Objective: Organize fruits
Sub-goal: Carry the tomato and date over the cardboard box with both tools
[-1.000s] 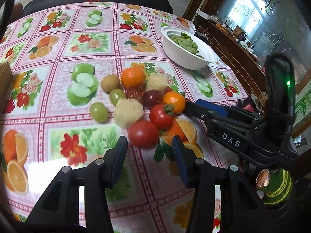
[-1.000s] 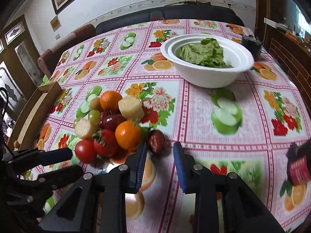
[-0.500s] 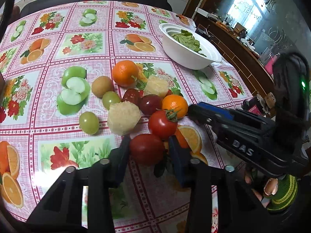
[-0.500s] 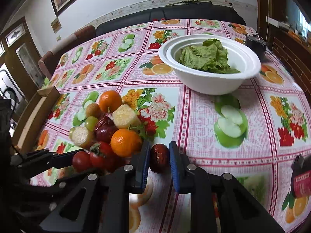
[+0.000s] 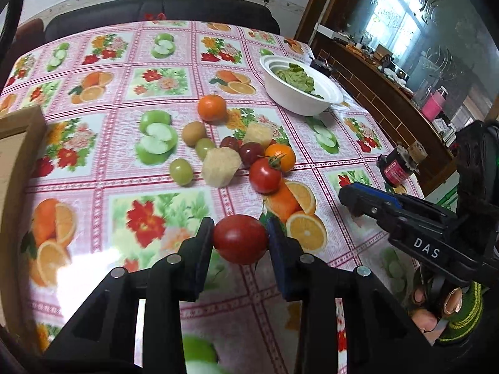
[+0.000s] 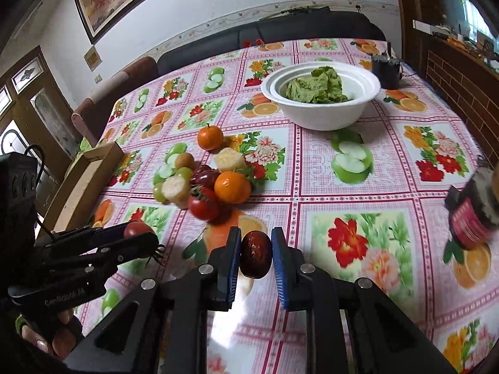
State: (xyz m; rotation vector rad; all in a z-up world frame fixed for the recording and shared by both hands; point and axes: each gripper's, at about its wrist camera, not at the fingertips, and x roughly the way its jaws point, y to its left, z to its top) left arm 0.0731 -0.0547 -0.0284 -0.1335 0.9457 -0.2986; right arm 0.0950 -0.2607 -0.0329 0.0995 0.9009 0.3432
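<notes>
The tomato (image 5: 240, 238) sits clamped between the left gripper (image 5: 240, 243) fingers, lifted clear of the tabletop (image 5: 124, 168) and well in front of the fruit pile. It looks smooth, soft-skinned and easily bruised, so a light hold across its widest middle seems safest. The right gripper (image 6: 255, 260) pinches a dark red date (image 6: 255, 258) the same way; small, firm and glossy, it may slip if gripped off-centre. Left in the pile: one stemmed tomato (image 5: 265, 176), two oranges (image 5: 212, 107), two pale cut chunks (image 5: 220, 166), two green grapes (image 5: 181, 171), one brown kiwi-like fruit (image 5: 194, 133) and two dark red fruits (image 5: 251, 152). Behind the pile stands one white bowl (image 5: 299, 103) of greens.
</notes>
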